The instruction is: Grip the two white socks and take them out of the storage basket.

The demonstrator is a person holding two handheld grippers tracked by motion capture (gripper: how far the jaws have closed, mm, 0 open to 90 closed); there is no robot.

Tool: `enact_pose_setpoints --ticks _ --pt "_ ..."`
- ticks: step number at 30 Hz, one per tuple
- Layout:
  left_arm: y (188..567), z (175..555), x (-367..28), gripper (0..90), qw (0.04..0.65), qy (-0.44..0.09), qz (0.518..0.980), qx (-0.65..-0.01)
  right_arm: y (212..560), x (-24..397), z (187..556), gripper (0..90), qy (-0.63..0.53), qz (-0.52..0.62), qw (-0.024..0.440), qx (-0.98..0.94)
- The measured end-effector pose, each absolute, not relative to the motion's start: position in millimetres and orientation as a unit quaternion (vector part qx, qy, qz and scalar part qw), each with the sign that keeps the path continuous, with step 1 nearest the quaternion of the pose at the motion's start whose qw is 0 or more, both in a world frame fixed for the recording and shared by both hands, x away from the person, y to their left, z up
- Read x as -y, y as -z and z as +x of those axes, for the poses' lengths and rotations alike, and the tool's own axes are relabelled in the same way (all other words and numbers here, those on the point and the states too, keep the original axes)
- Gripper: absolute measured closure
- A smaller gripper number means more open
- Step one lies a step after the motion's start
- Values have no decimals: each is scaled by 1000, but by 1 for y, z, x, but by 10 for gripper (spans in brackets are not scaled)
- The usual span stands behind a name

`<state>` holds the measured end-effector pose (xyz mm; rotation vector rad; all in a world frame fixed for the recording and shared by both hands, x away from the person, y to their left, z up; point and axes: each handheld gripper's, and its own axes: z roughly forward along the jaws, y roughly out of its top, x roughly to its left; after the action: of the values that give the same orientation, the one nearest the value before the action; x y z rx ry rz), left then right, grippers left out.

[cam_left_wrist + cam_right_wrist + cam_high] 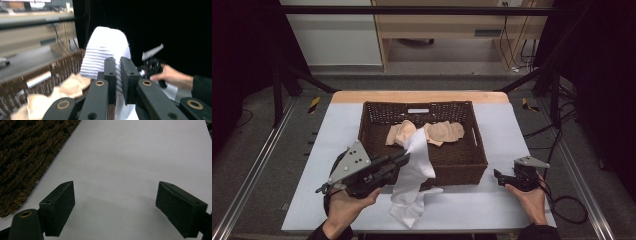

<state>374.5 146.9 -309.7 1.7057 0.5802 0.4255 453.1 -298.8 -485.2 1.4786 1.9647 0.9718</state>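
Step in hand, by judgement: transfer of a white sock [414, 170] into the wicker basket [374, 135]. Left hand-held gripper [404, 159] clamped on the sock's ribbed fabric, jaws nearly together with cloth pinched between them, as seen in the left gripper view [118, 75]. Sock position: upper end raised over the basket's near wall, middle draped down the outside of that wall, lower end bunched on the white counter [492, 200] just in front of the basket. Inside the basket, against the far wall: two beige socks [424, 132], crumpled, touching each other.

Right hand-held gripper [498, 176] resting low on the counter to the right of the basket, jaws wide apart, nothing between them; bare counter and a corner of wicker weave ahead of it in the right gripper view.

Next move, by judgement: lift high enough for the trailing end to clear the near wall, carry forward over the basket interior, then release. Risk: bunched lower end catching on the rim.

Brands, labels, writing: none legible. Small white tag [418, 110] on the far wall of the basket, too small to read.
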Motion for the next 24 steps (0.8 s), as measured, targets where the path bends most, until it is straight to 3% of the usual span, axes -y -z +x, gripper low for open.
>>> enact_pose_setpoints --ticks 15,24 --pt "374 370 -134 829 549 -143 782 -256 485 299 453 160 -356 540 247 -721" --pt "426 374 -130 826 486 -122 820 -276 485 299 453 160 -356 540 247 -722"
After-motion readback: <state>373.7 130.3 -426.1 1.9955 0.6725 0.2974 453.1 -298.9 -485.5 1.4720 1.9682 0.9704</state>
